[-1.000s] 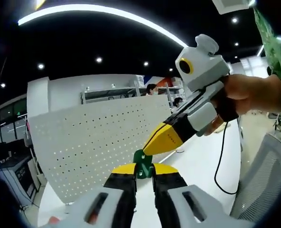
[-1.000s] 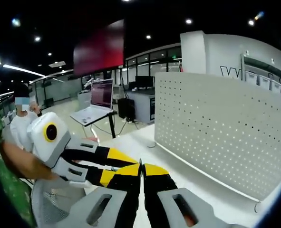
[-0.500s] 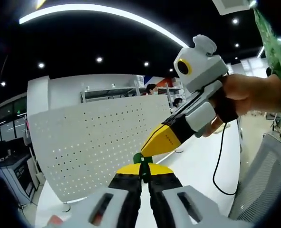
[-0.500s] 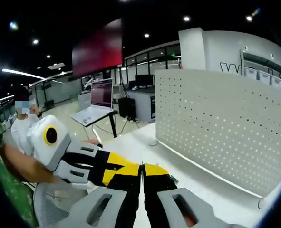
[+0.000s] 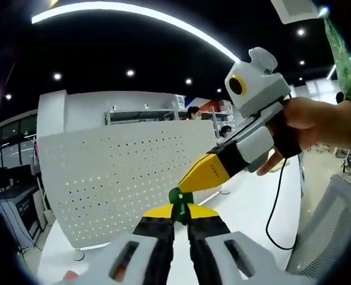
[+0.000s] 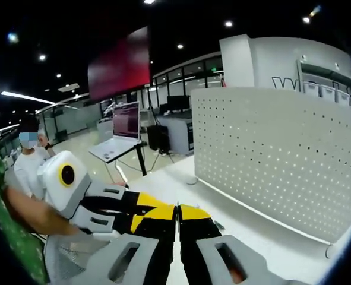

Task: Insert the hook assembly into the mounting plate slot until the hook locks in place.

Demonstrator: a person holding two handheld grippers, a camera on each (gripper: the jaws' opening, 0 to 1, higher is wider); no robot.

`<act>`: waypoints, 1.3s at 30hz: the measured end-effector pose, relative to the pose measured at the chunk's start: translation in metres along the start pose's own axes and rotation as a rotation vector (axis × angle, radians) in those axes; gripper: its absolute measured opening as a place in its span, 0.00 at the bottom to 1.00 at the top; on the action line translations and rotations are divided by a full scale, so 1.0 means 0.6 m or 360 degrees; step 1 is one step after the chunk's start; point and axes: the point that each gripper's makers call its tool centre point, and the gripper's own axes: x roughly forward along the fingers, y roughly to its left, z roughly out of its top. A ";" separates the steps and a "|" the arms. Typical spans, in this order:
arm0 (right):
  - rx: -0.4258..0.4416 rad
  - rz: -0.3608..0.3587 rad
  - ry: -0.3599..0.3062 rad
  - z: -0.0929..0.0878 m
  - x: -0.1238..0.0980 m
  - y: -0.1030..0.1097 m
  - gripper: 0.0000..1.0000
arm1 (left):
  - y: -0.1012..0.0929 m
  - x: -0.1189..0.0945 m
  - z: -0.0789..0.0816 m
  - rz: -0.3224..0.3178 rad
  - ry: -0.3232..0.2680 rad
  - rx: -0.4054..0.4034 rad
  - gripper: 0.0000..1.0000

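White tabletop [image 5: 246, 208] under dark office ceiling lights, with the perforated mounting plate [image 5: 122, 178] standing upright on it. Your left gripper [image 5: 179, 209] has its jaws pinching the green hook assembly [image 5: 178, 199] — just a small green stub pokes out above the yellow tips, well short of the plate. Your right gripper [image 5: 193, 178] comes in from the right of the left gripper view, its tip just above the hook, maybe touching it; hard to say at this angle. In the right gripper view the right gripper [image 6: 177, 214] has its jaws pressed together with nothing seen between them, the left gripper [image 6: 141, 208] alongside, the mounting plate [image 6: 276, 160] off to the right.

Risks: so little of the hook sticks out that a nudge from the right tip could twist it in the grip or knock it free. The plate looks freestanding — push the hook in hard without bracing and it may slide or tip. Coming in tilted, the hook could jam in a hole instead of locking. Keep plate and hook in view as you close in.
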 end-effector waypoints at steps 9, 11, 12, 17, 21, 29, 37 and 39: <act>0.0014 0.0002 0.0001 -0.003 0.001 0.002 0.00 | -0.003 -0.004 -0.005 -0.0002 0.0007 -0.0063 0.04; 0.0020 0.0002 0.0000 -0.003 0.001 0.001 0.00 | -0.004 -0.004 -0.005 0.0004 0.0001 -0.0032 0.04; 0.0021 0.0002 0.0002 -0.004 0.001 0.001 0.00 | -0.004 -0.004 -0.005 0.0003 0.0003 -0.0035 0.04; 0.0032 0.0000 0.0004 -0.004 0.002 -0.001 0.00 | -0.004 -0.004 -0.006 0.0008 0.0010 -0.0022 0.04; 0.0020 0.0007 0.0000 -0.002 0.003 0.001 0.00 | -0.005 -0.003 -0.006 0.0008 0.0012 -0.0019 0.03; -0.0005 -0.0024 -0.0044 0.012 -0.006 -0.010 0.02 | -0.004 -0.003 -0.008 0.0014 0.0024 -0.0044 0.03; 0.0002 -0.0025 -0.0056 0.009 -0.010 -0.010 0.06 | 0.000 -0.004 -0.005 0.0034 0.0023 -0.0080 0.03; 0.0009 -0.0059 -0.0085 0.018 -0.015 -0.014 0.15 | 0.001 -0.004 -0.004 0.0034 0.0024 -0.0080 0.03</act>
